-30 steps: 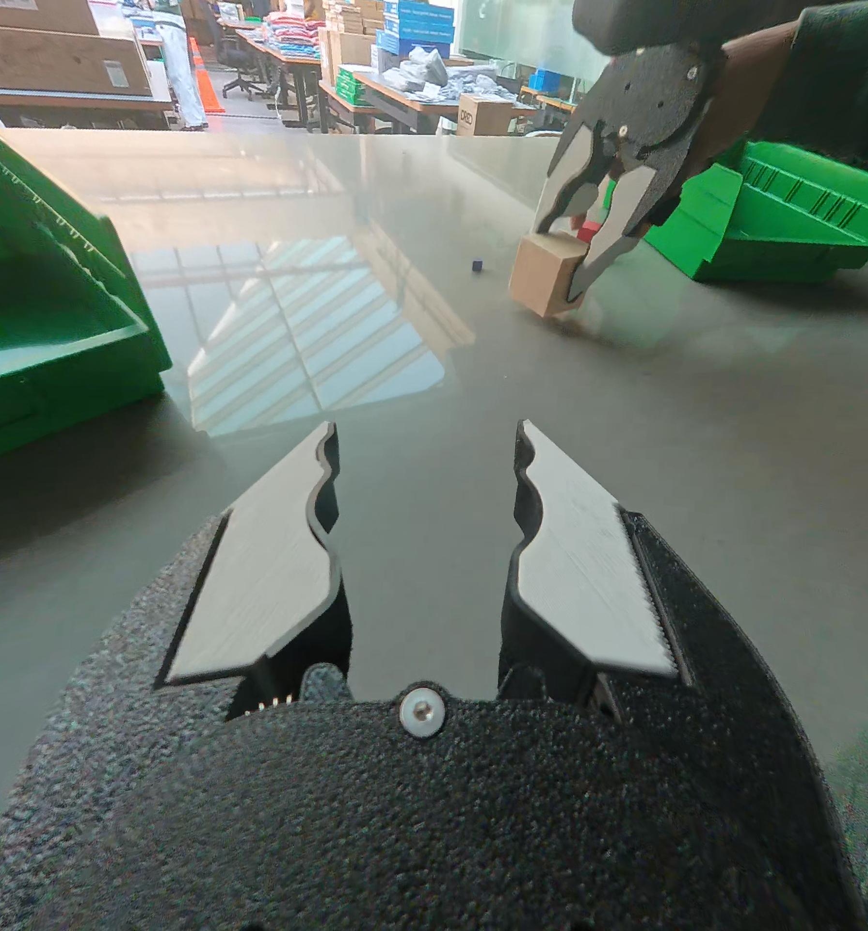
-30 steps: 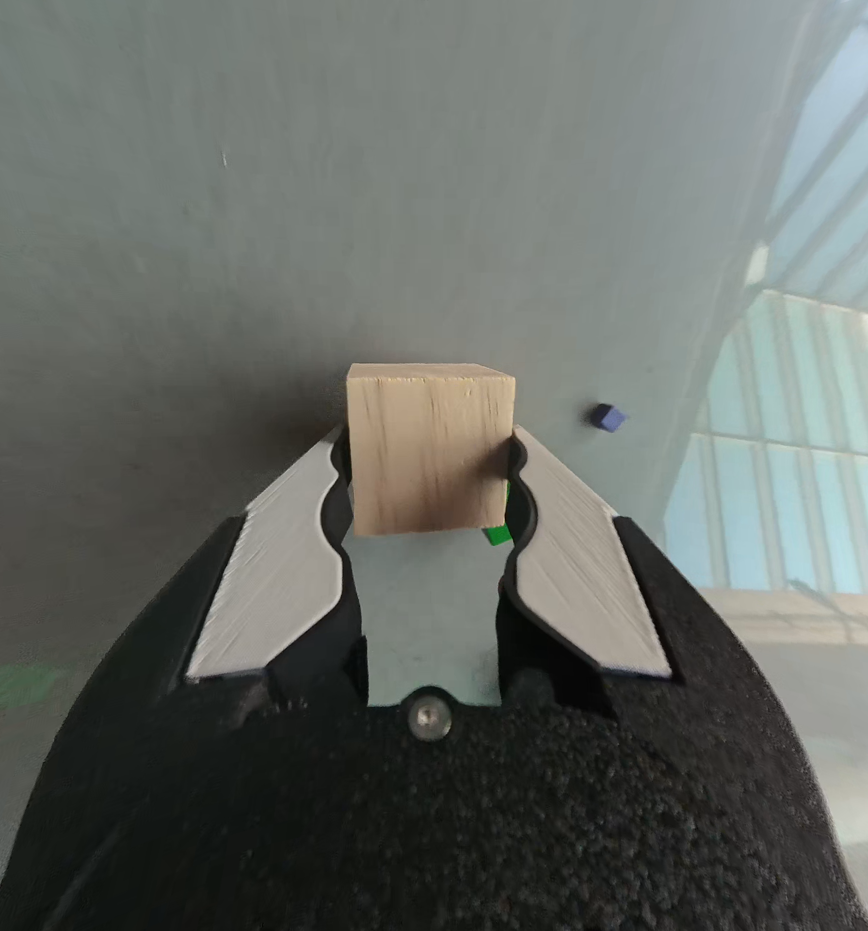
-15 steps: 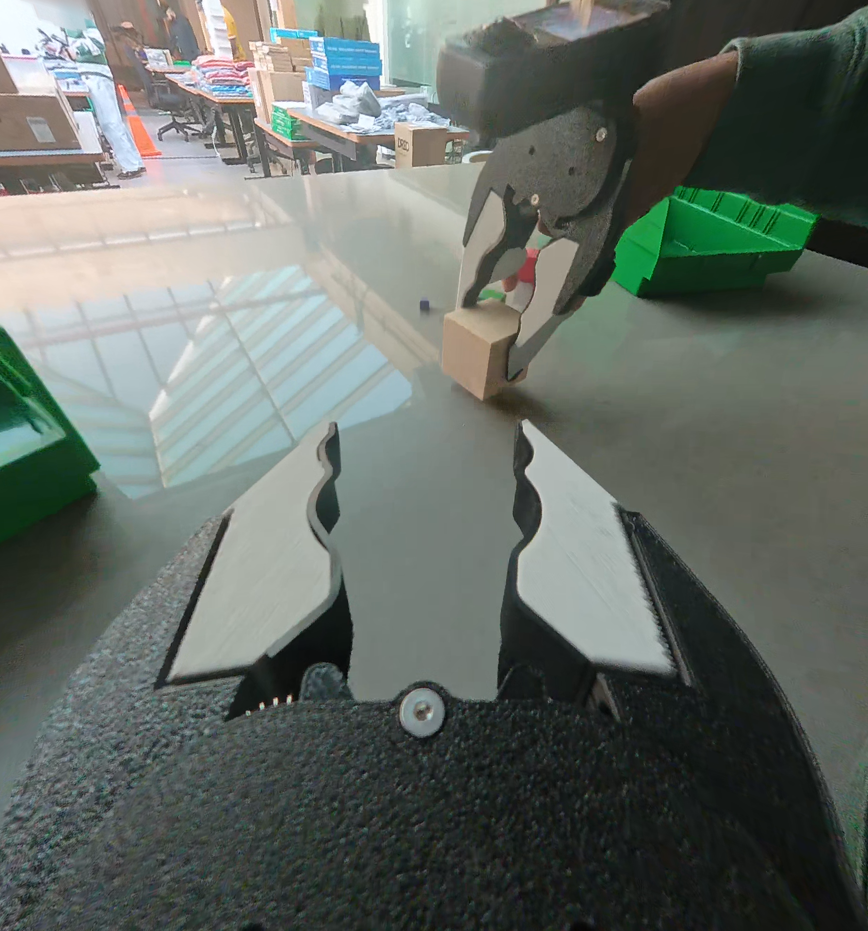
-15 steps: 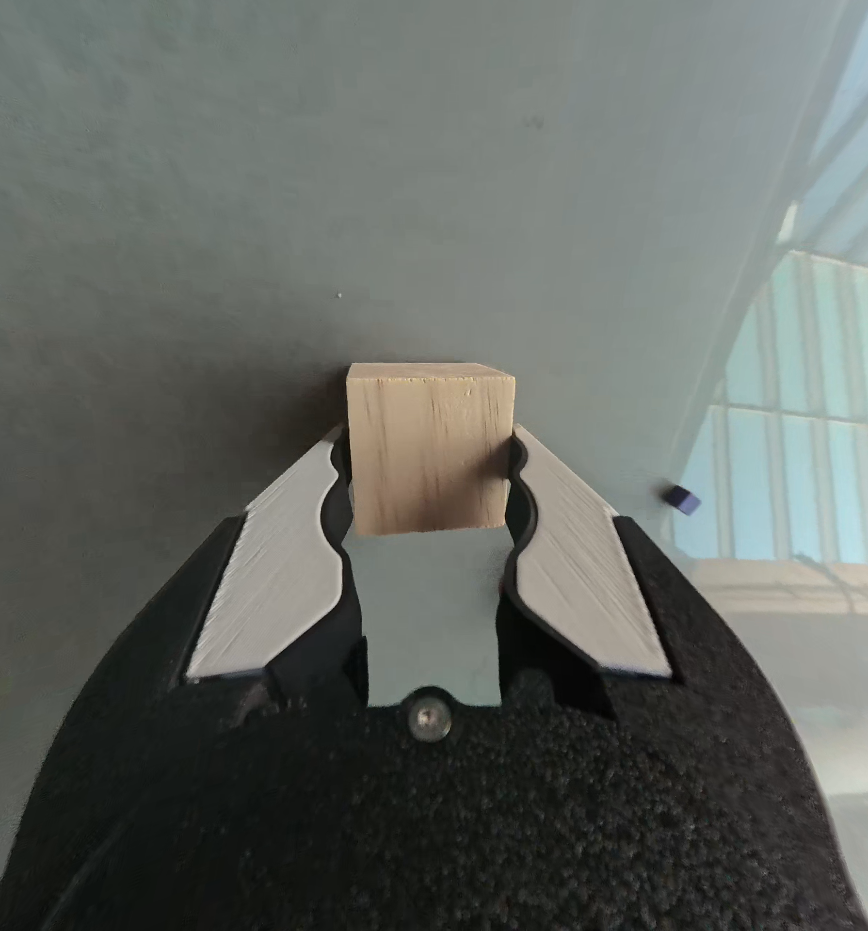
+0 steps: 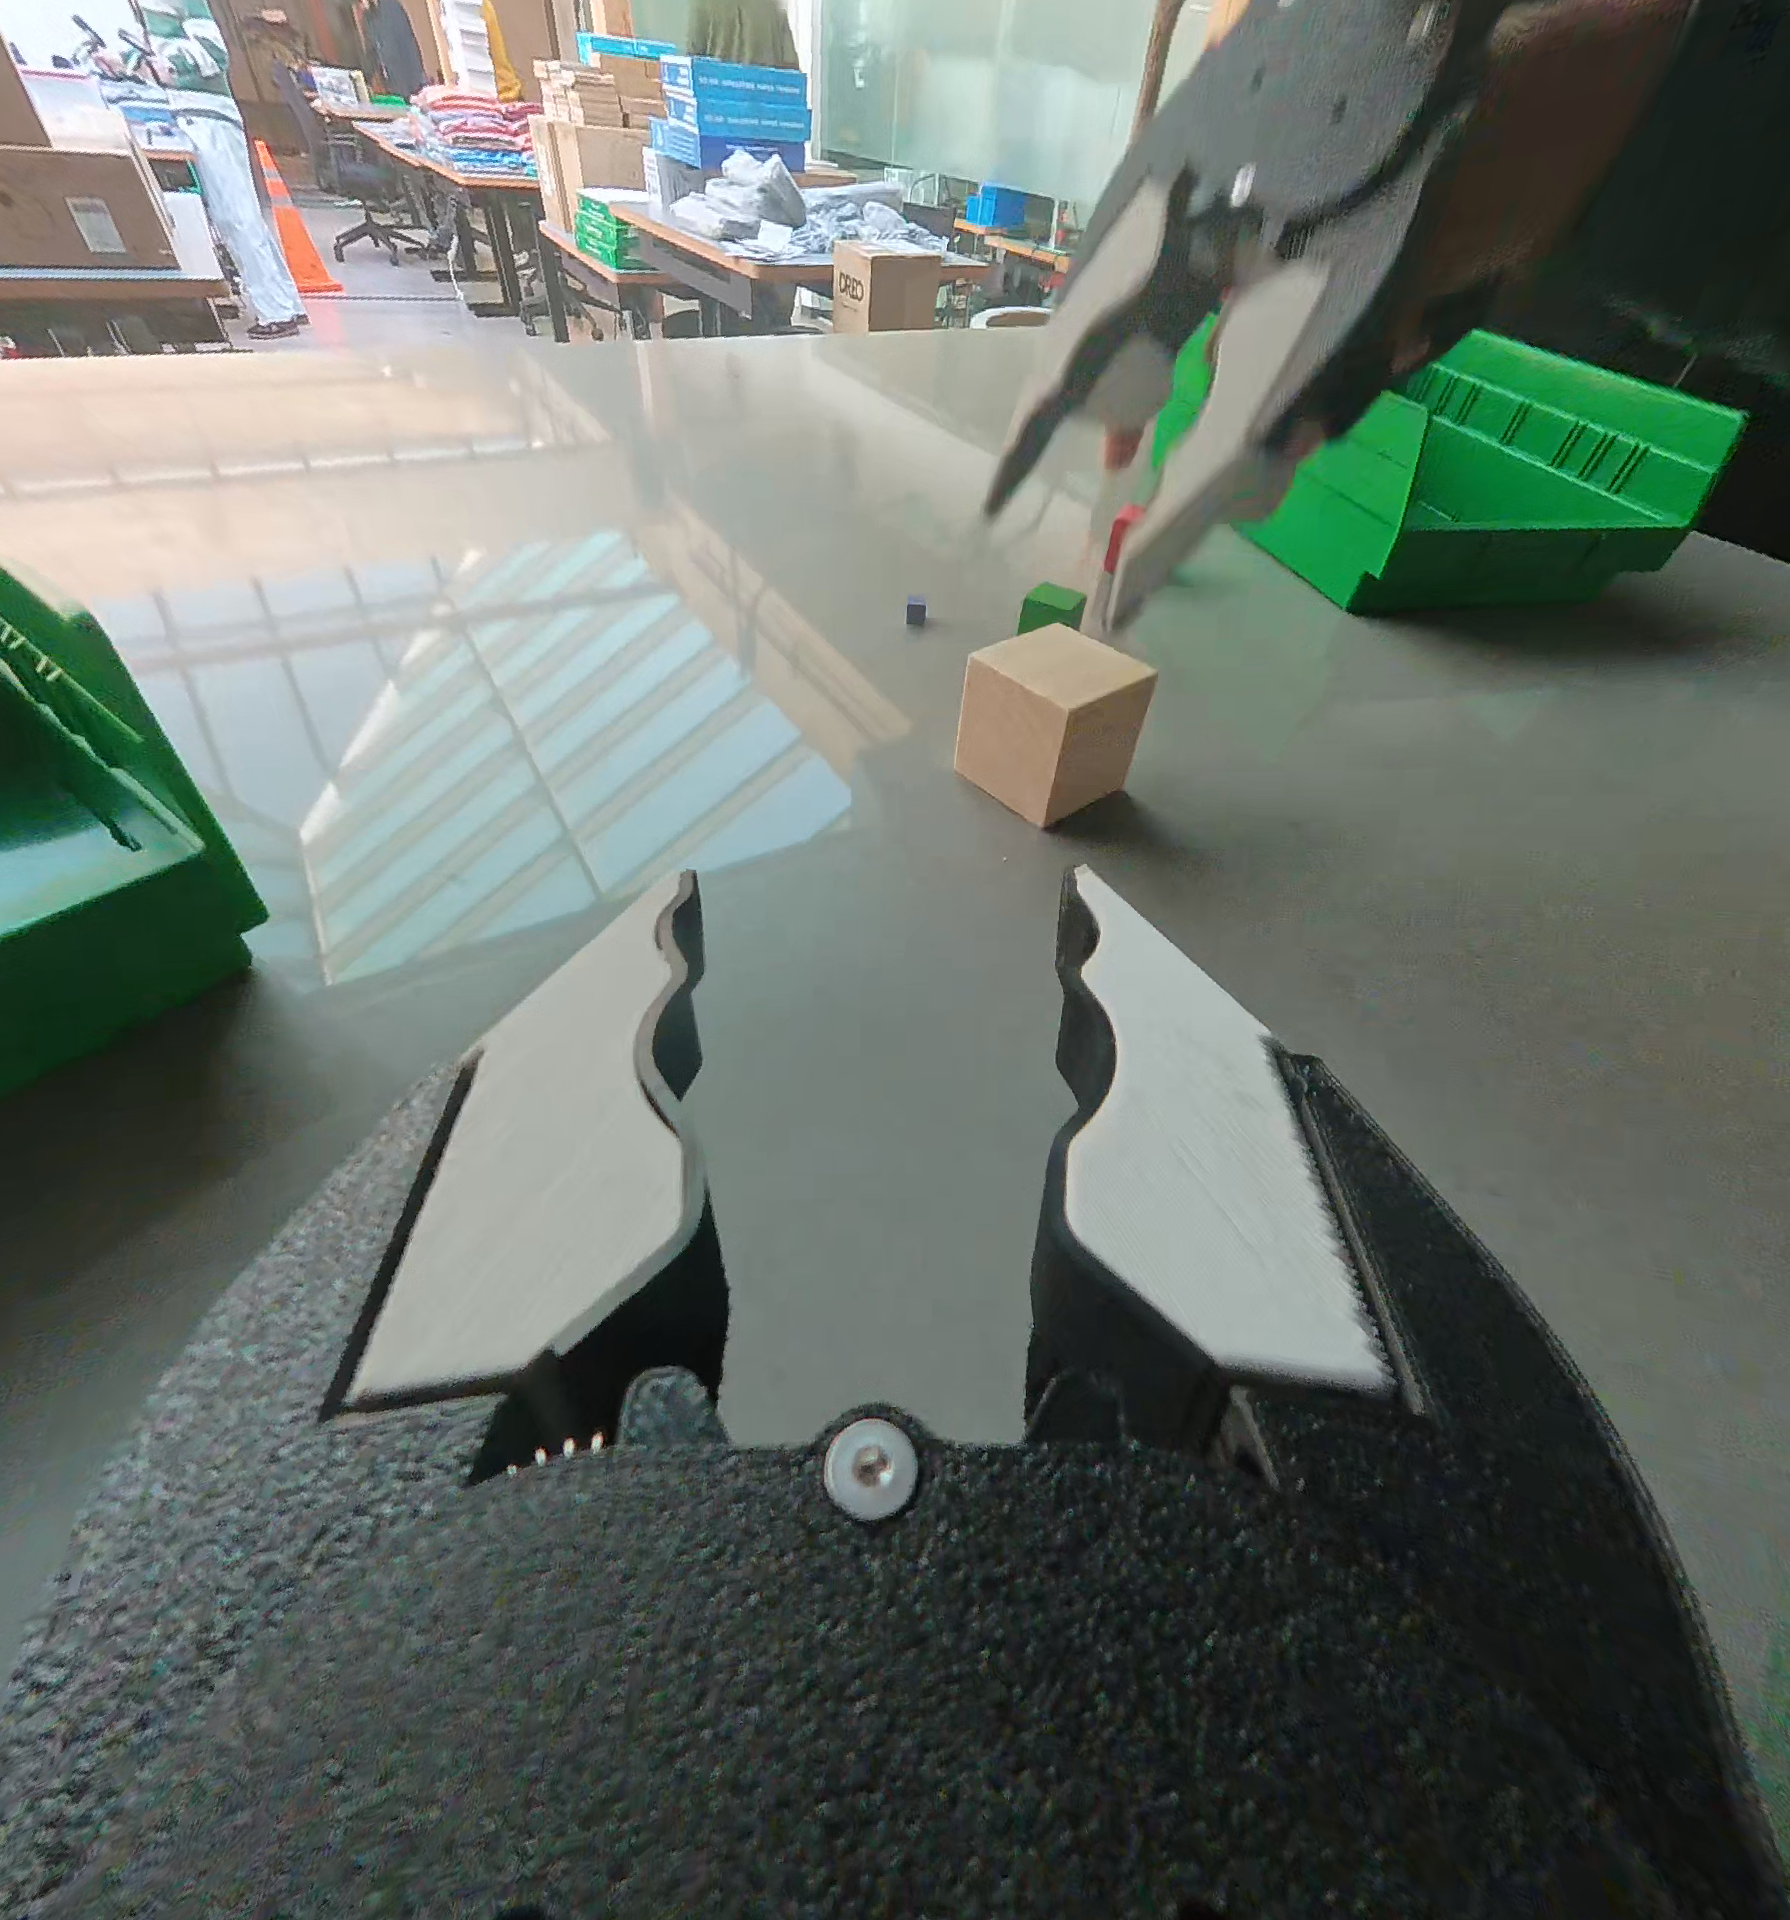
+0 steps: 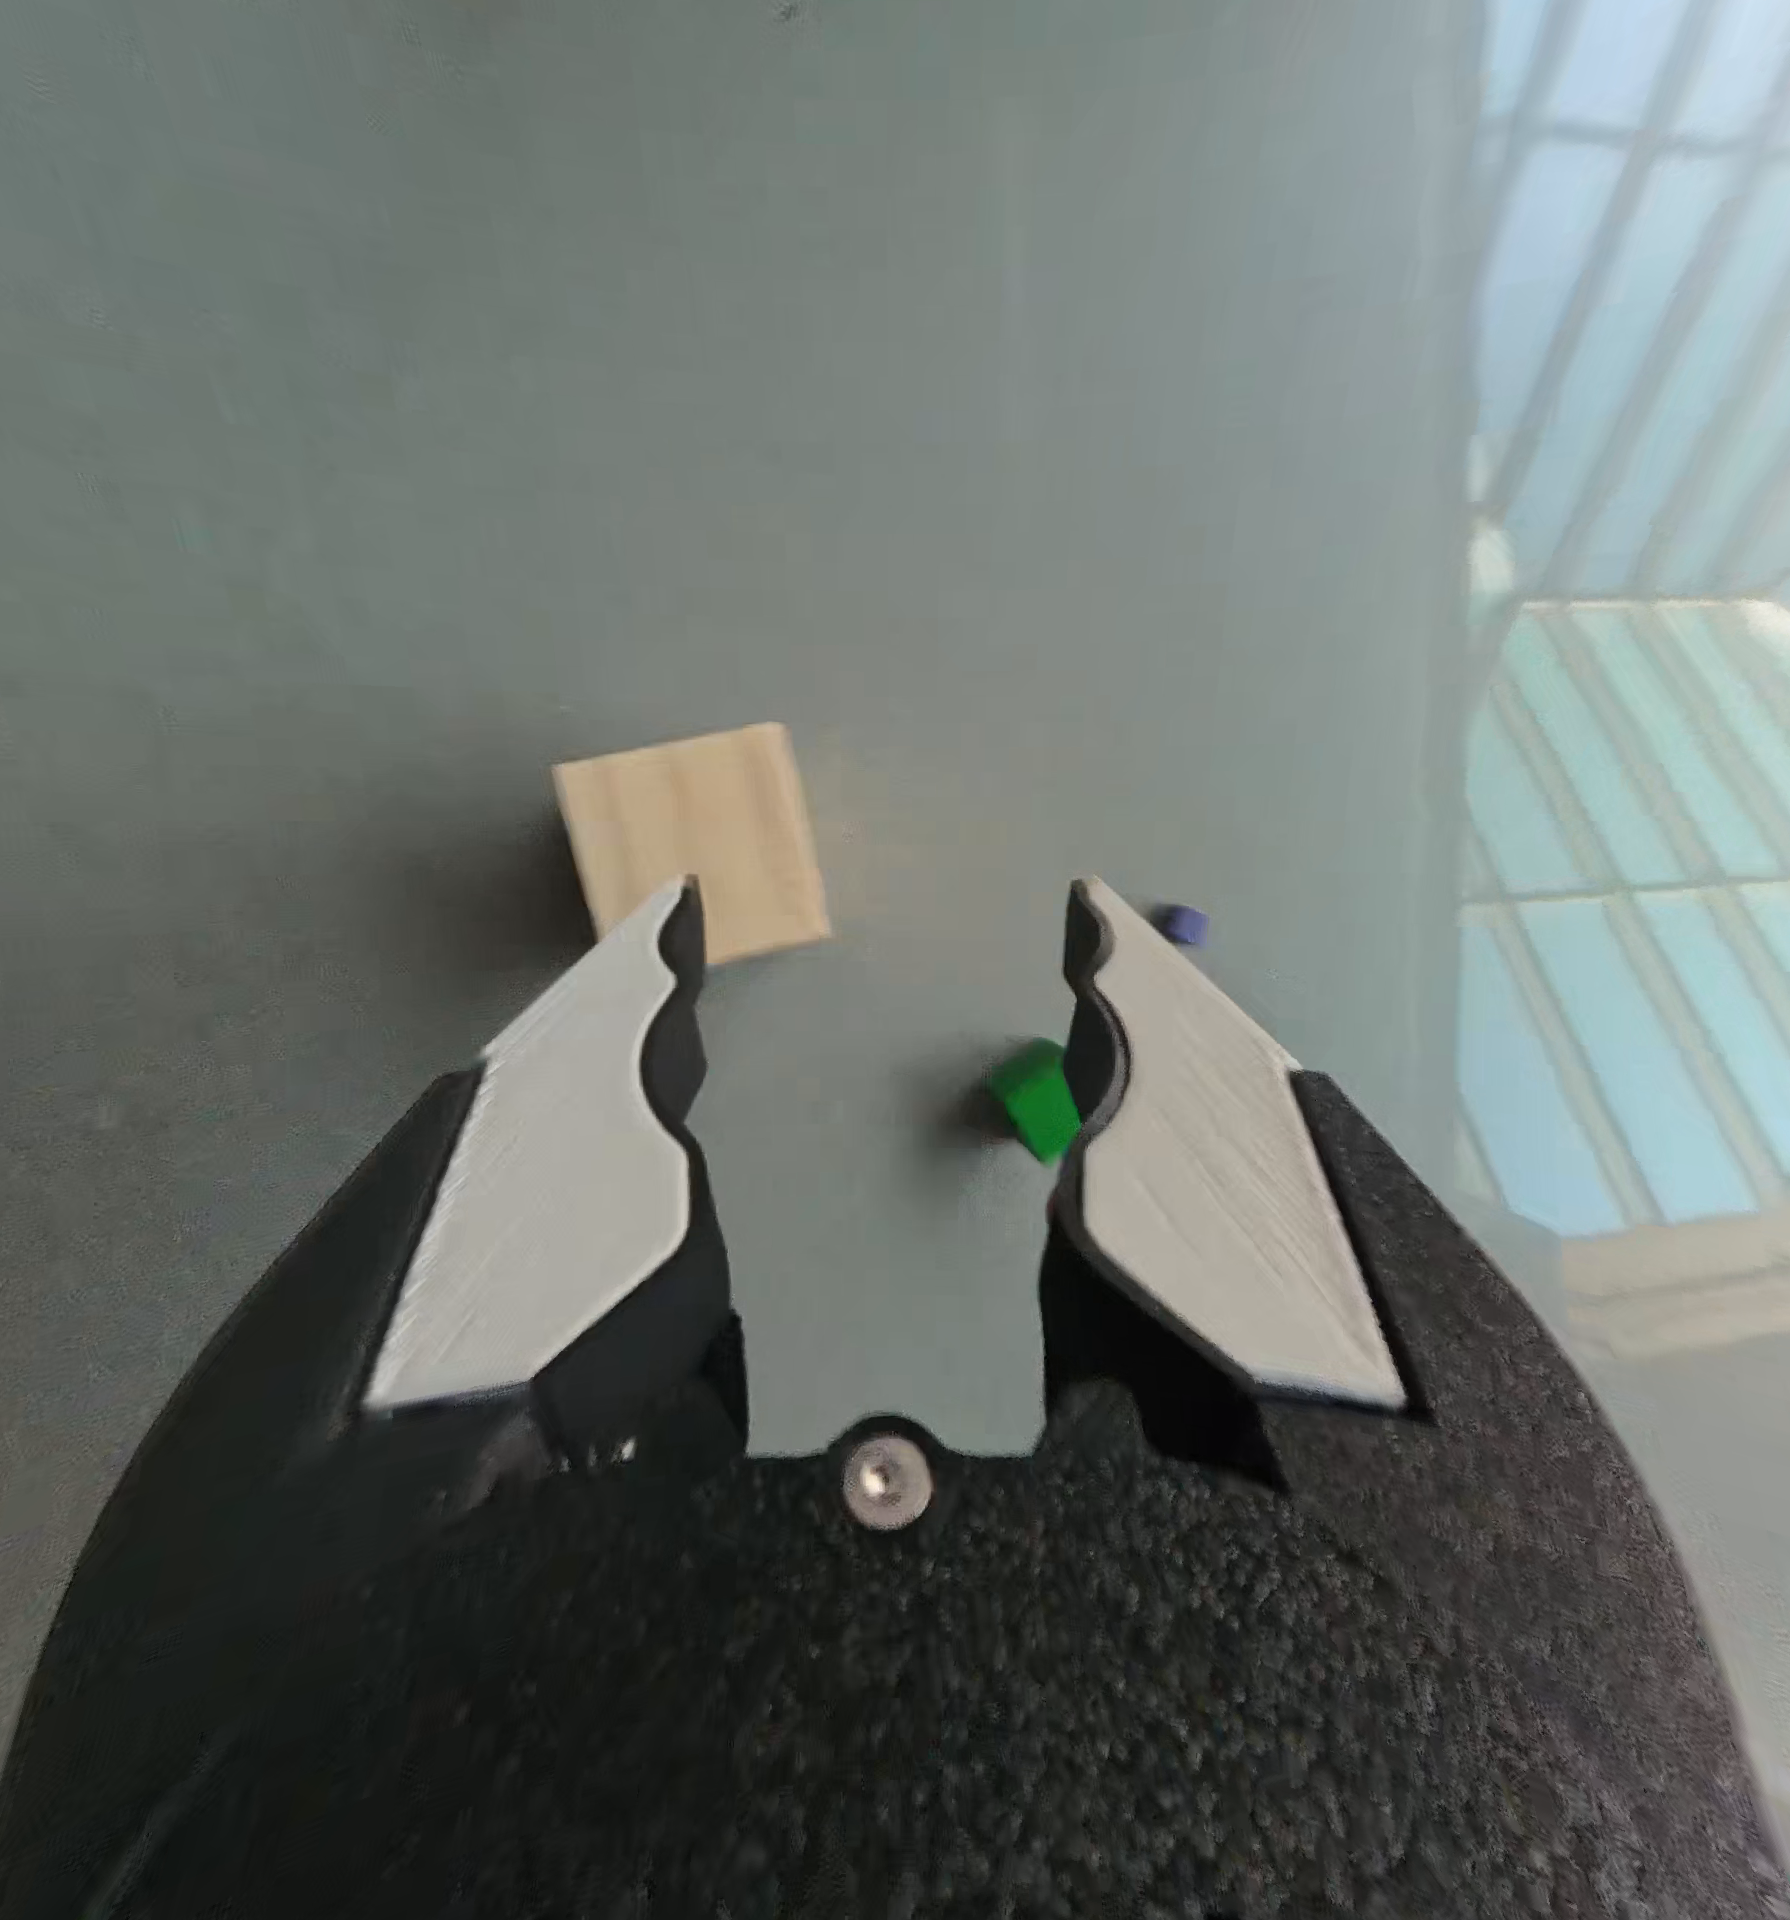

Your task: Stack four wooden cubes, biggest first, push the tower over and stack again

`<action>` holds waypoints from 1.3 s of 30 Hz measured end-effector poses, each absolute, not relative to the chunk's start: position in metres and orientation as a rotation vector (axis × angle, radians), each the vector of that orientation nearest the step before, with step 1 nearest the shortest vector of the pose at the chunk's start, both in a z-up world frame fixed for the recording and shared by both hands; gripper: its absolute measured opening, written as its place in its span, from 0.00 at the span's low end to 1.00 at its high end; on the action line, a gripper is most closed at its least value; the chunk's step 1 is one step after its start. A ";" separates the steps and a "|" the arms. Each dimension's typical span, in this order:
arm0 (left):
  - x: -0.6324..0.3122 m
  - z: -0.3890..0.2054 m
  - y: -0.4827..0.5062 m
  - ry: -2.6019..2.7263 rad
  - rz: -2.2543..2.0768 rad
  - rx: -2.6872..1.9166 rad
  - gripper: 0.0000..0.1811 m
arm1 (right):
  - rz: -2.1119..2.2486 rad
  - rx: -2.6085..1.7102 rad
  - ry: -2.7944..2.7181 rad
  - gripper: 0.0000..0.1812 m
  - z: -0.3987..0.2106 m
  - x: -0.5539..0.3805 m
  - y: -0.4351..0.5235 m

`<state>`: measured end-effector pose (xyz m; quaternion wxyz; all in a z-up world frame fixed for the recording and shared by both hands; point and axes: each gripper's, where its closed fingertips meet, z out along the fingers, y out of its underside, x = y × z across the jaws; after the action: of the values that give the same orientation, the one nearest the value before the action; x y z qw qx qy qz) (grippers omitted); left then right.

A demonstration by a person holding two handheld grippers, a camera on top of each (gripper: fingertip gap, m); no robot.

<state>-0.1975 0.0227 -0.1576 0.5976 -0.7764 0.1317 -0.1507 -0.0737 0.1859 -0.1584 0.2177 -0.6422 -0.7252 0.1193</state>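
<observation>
A plain wooden cube [image 5: 1052, 722] rests on the grey table [image 5: 1390, 987], just ahead of my left gripper [image 5: 878, 894], which is open and empty low over the table. My right gripper [image 6: 880, 899] is open and empty above the table; it also shows in the left wrist view [image 5: 1052, 566], raised above and behind the cube. In the right wrist view the cube [image 6: 691, 850] lies below, by the left fingertip. A small green block [image 6: 1031, 1110] lies by the right finger, and a tiny blue block [image 6: 1182, 923] lies past it.
A green plastic bin [image 5: 1493, 499] stands at the right, another green bin [image 5: 60, 862] at the left. The green block [image 5: 1052, 608], a red piece [image 5: 1119, 535] and the blue block [image 5: 917, 611] lie behind the cube. Desks and boxes fill the room beyond. Measured from the fingertips, the cube [image 6: 691, 850] is 4 centimetres or so from the right gripper and 15 centimetres from the left. Look for it in the left wrist view [image 5: 1071, 667] too. The small green block [image 6: 1031, 1110] is about 10 centimetres from my right fingertips and 30 centimetres from my left. Seen from the left wrist view [image 5: 1069, 607] as well.
My right gripper has opened, let go of the wooden cube on the table and lifted up and back. The left gripper has stayed open.
</observation>
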 end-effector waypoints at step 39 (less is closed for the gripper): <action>-0.208 -0.175 0.032 0.243 -0.325 -1.873 0.35 | -0.167 -1.836 -2.482 0.26 -0.233 0.090 0.305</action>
<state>-0.2076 0.0318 -0.1745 0.5752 -0.7995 0.1035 -0.1386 0.0900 0.3046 -0.2334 0.0246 -0.5936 -0.8025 -0.0541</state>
